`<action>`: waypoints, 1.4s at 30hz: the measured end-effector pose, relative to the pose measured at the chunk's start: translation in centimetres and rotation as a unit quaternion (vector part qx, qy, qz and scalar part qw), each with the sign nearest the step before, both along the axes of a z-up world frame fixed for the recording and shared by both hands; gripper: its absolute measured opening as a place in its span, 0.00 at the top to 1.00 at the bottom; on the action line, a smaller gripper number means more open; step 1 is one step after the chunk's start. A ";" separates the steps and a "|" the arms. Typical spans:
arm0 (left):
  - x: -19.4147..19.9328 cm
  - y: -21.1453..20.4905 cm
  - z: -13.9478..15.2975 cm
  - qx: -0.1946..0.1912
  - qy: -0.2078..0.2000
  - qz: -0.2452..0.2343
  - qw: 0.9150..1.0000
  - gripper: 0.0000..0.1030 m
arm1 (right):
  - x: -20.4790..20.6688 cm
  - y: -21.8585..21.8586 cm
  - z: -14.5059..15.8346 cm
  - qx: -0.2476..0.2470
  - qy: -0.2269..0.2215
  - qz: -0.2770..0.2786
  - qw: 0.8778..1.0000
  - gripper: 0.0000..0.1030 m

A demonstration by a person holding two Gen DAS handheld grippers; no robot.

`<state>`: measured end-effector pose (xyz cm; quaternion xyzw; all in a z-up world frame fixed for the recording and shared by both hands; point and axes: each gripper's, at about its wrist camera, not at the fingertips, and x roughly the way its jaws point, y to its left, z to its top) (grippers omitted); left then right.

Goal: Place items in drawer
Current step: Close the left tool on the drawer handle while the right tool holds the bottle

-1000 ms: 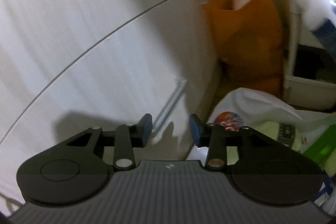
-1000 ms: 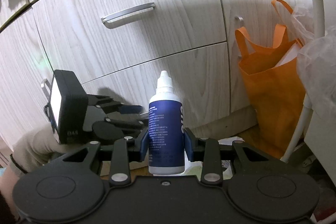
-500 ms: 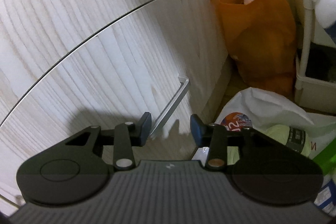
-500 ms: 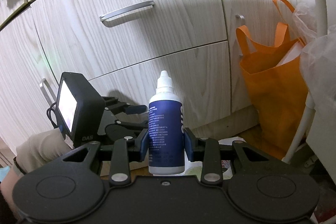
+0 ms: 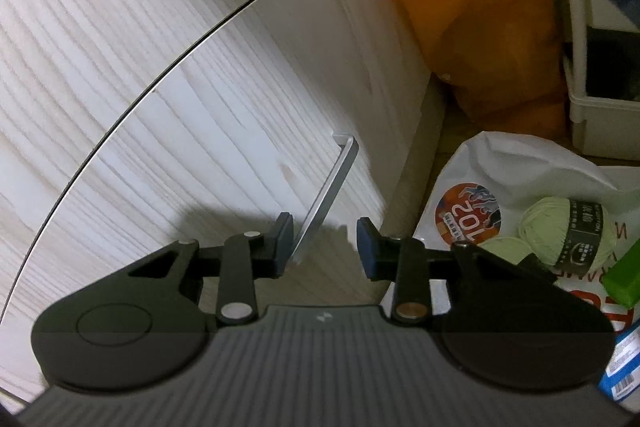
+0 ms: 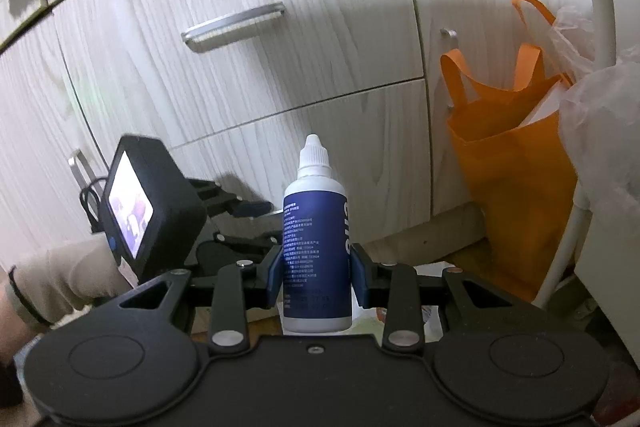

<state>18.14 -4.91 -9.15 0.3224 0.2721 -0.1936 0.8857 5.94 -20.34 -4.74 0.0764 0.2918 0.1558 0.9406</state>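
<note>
Drawer (image 5: 224, 155) not yet opened — left tongs (image 5: 324, 243) were closing around its handle (image 5: 324, 195), not yet clamped. Bottle (image 6: 316, 247) was held clamped in right tongs (image 6: 316, 279) — still to be stowed.

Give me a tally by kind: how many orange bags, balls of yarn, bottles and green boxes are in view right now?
orange bag: 1
yarn ball: 2
bottle: 1
green box: 1
total: 5
</note>
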 end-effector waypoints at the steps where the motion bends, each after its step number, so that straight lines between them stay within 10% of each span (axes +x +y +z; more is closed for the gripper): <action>1: 0.0 0.0 0.0 0.002 0.000 0.000 1.000 0.67 | 0.1 0.0 -0.1 -0.001 0.001 -0.001 1.000 0.61; 12: 0.3 -1.7 -1.0 0.048 -0.003 -0.011 0.999 0.67 | 0.0 -0.2 0.1 -0.005 -0.004 -0.009 1.000 0.62; 16: 0.5 -1.9 -1.0 0.053 0.000 -0.006 0.999 0.67 | 0.1 -0.3 0.0 -0.001 0.001 0.001 1.000 0.80; 23: 0.1 -1.7 -1.2 0.039 -0.011 -0.002 0.999 0.67 | 2.2 -0.9 -4.0 0.017 0.098 0.047 0.994 0.65; 33: 0.3 -1.3 -0.8 0.027 0.006 -0.010 1.000 0.67 | -0.4 7.4 -19.5 -0.096 0.378 0.141 0.910 0.63; 42: 1.0 -1.3 -0.6 0.027 0.007 -0.012 1.000 0.67 | -7.6 9.0 -21.0 -0.005 0.453 0.080 0.888 0.48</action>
